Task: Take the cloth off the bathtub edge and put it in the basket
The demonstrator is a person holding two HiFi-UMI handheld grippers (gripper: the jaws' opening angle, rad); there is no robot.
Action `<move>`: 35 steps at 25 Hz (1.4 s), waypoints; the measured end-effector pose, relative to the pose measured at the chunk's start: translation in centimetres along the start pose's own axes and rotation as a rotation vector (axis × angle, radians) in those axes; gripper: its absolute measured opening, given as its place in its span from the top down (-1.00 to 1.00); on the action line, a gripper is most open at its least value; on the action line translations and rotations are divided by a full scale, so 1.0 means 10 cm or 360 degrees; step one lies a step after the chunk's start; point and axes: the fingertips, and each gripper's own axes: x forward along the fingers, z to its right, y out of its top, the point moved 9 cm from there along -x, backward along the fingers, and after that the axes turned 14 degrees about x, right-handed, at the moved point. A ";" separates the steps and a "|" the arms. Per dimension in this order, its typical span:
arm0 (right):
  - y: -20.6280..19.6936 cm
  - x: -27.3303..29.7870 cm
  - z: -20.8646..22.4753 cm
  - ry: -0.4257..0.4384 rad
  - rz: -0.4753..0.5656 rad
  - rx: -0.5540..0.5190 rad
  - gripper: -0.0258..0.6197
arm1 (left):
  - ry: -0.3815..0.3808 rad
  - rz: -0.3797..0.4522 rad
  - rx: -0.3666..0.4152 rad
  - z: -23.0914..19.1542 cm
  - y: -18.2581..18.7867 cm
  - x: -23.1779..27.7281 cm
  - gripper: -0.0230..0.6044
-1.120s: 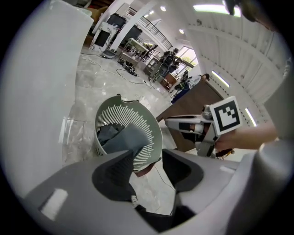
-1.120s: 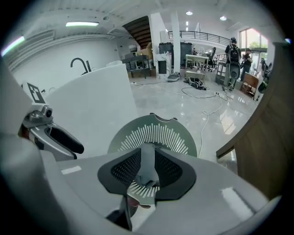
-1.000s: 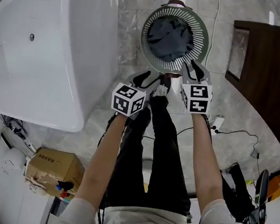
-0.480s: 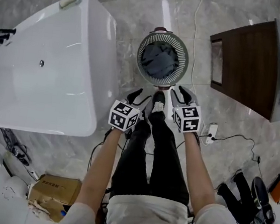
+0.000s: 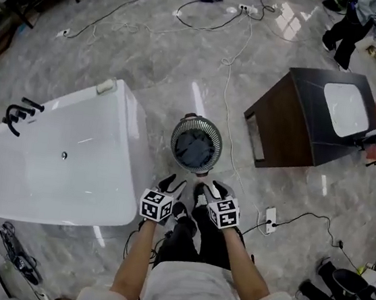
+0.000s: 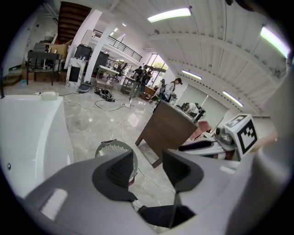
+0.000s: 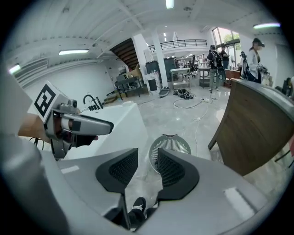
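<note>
The dark cloth (image 5: 194, 151) lies bunched inside the round slatted basket (image 5: 196, 145) on the floor, beside the white bathtub (image 5: 64, 158). No cloth shows on the tub's edge. Both grippers hang over my legs, short of the basket. My left gripper (image 5: 172, 186) is open, and the gap between its jaws (image 6: 148, 167) is empty. Only a narrow gap separates the jaws of my right gripper (image 5: 210, 188), also open, and nothing sits in it (image 7: 147, 167). The basket (image 6: 112, 151) is half hidden behind the left jaw, and it shows between the right jaws (image 7: 171, 144).
A dark brown cabinet (image 5: 307, 120) with a white basin on top stands right of the basket. Cables and a power strip (image 5: 268, 220) lie on the marble floor. A black tap (image 5: 17, 115) sits at the tub's far end. People stand far off in the hall.
The head view has pulled up and back, so more of the room shows. Both grippers have drawn away from the basket toward my body. The cloth stays in the basket.
</note>
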 end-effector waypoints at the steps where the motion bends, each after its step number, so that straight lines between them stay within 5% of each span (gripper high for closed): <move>1: 0.03 -0.07 -0.05 -0.0005 0.0025 -0.0005 0.58 | -0.0005 0.0021 0.0013 0.01 0.08 -0.05 0.23; 14: -0.13 -0.77 -0.73 -0.0007 0.0139 0.0027 0.58 | -0.0036 0.0180 0.0130 0.38 0.36 -0.91 0.23; 24: -0.03 -1.05 -0.80 0.0007 0.0227 0.0036 0.58 | 0.0017 0.0264 0.0100 0.49 0.42 -1.16 0.23; 32: -0.13 -0.96 -0.71 0.0029 0.0236 0.0156 0.59 | 0.0118 0.0202 0.0102 0.48 0.30 -1.25 0.24; 35: -0.09 -0.97 -0.70 0.0023 0.0254 0.0142 0.70 | 0.0158 0.0166 0.0079 0.44 0.25 -1.26 0.41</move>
